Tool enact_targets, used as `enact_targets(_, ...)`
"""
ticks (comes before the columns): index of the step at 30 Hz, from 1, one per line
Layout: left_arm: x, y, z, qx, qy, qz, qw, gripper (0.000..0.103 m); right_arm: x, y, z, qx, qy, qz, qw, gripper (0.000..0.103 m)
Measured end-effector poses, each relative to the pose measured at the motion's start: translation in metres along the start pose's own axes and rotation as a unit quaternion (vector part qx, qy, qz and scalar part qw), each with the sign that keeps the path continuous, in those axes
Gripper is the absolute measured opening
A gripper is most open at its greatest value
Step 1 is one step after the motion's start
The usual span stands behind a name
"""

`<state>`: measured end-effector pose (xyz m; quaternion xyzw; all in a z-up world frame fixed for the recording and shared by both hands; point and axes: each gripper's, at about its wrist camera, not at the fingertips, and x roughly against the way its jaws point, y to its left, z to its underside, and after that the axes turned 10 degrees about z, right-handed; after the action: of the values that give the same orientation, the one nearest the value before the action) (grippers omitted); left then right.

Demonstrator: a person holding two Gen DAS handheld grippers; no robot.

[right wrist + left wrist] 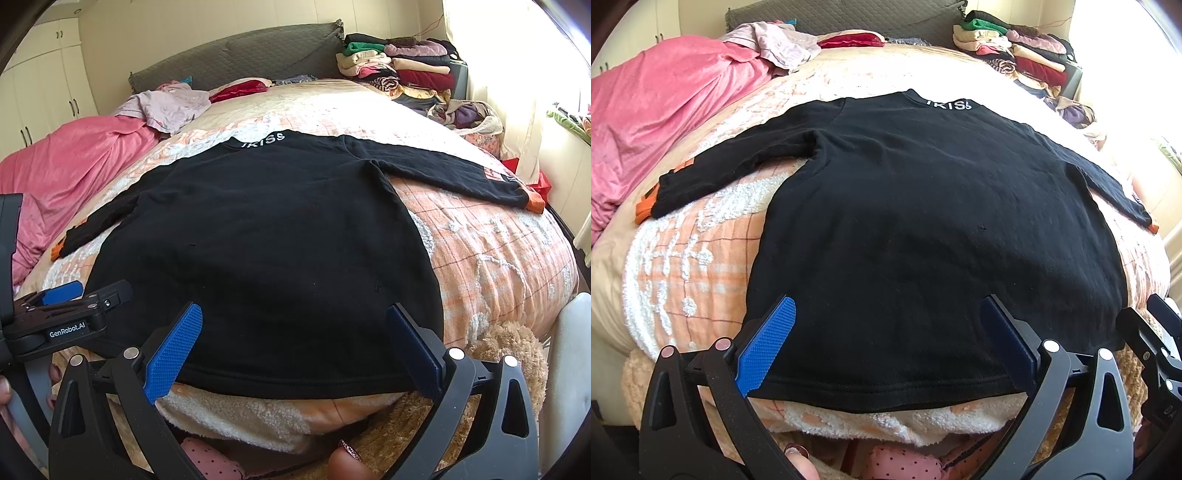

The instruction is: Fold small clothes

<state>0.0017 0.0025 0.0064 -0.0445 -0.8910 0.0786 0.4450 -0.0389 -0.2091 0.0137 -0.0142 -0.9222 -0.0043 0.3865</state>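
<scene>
A small black long-sleeved top (pixel 905 206) (pixel 266 229) lies flat on the bed, back up, white letters at its collar, orange cuffs on both spread sleeves. My left gripper (pixel 886 314) is open over the near hem, towards the top's left side, blue pads (pixel 764 343) wide apart. My right gripper (pixel 295 314) is open over the hem towards the right side, with nothing between its fingers (pixel 173 347). Each gripper shows at the edge of the other's view: the right one (pixel 1156 332), the left one (pixel 62 306).
An orange-and-white checked blanket (pixel 498 266) covers the bed. A pink duvet (pixel 657 122) is heaped at the left, crumpled pale clothes (pixel 166 107) near the grey headboard (pixel 236 62), and stacks of folded clothes (pixel 402 70) at the far right. A fingertip (pixel 347 461) shows below.
</scene>
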Motion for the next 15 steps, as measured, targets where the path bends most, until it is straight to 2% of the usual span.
enact_targets(15,0.0023,-0.0012,-0.0024,-0.001,-0.004,-0.003,1.0,0.094,0.0006,-0.0011,-0.0006,-0.001,-0.001,0.002,1.0,0.099)
